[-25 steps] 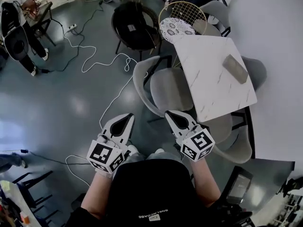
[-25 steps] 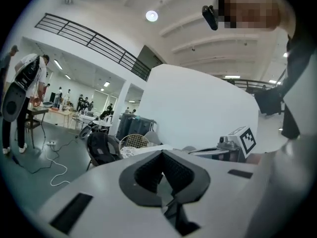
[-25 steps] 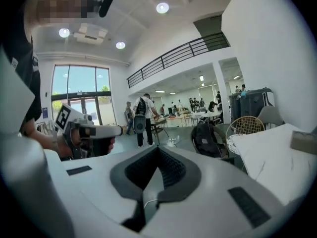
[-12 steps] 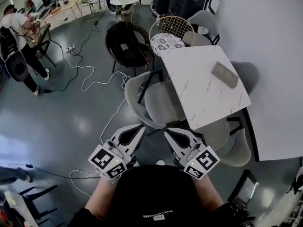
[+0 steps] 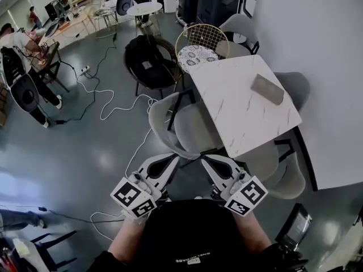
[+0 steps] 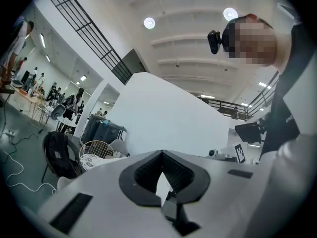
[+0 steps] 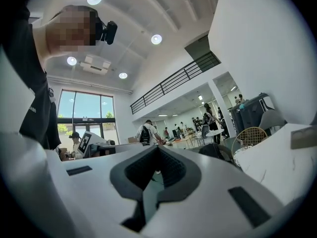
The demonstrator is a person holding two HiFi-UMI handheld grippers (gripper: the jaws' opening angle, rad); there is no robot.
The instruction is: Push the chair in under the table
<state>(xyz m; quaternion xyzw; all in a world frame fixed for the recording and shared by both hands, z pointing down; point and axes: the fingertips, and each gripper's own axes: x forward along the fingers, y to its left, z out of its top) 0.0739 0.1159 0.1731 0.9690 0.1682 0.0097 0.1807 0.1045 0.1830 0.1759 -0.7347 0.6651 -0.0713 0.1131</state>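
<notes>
The left tool (image 5: 172,160) and right tool (image 5: 207,161) are hovering closed and empty. Pressing both evenly on the back of the chair (image 5: 195,128) should be sending it straight under the desk (image 5: 244,95).

Head view: set high, faces steeply down on table (image 5: 238,101) and floor (image 5: 85,152); left gripper (image 5: 173,160) and right gripper (image 5: 205,161) sit near the bottom edge.
2 gripper views: set low, close behind their own jaws, facing out across the room.
Shared by all 3: wire chair (image 5: 203,38), table edge.
</notes>
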